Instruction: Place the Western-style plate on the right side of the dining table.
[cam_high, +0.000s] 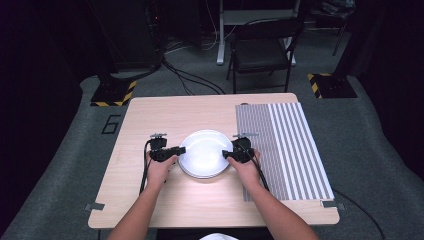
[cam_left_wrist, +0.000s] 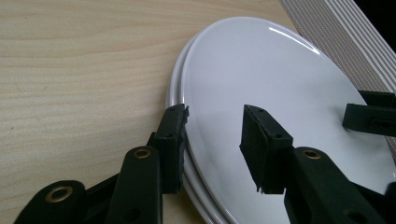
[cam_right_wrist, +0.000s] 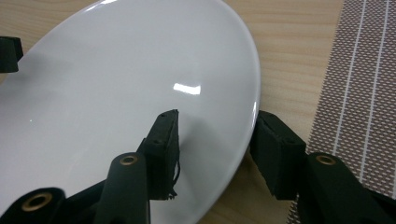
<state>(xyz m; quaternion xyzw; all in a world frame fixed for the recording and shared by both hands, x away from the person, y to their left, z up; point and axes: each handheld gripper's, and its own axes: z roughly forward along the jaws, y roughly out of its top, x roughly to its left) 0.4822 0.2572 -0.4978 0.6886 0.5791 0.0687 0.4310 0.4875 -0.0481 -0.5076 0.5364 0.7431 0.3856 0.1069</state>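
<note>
Plates (cam_high: 205, 154) (stacked, white) sit clamped at opposite rims by left gripper (cam_high: 181, 150) and right gripper (cam_high: 226, 154), striped mat (cam_high: 290, 145) just beside.

A light wooden surface (cam_high: 150, 190) fills the frame's centre. White stacked plates (cam_high: 205, 153) lie at its middle, and a grey striped placemat (cam_high: 285, 150) covers its right part.

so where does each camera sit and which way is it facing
high view: above the person's side, facing forward and down on the table; both forearms, left gripper, right gripper.
left gripper view: rides that gripper, facing across the white plates; its fingers.
right gripper view: faces back across the plates; its fingers.
shared: plates, striped mat.
</note>
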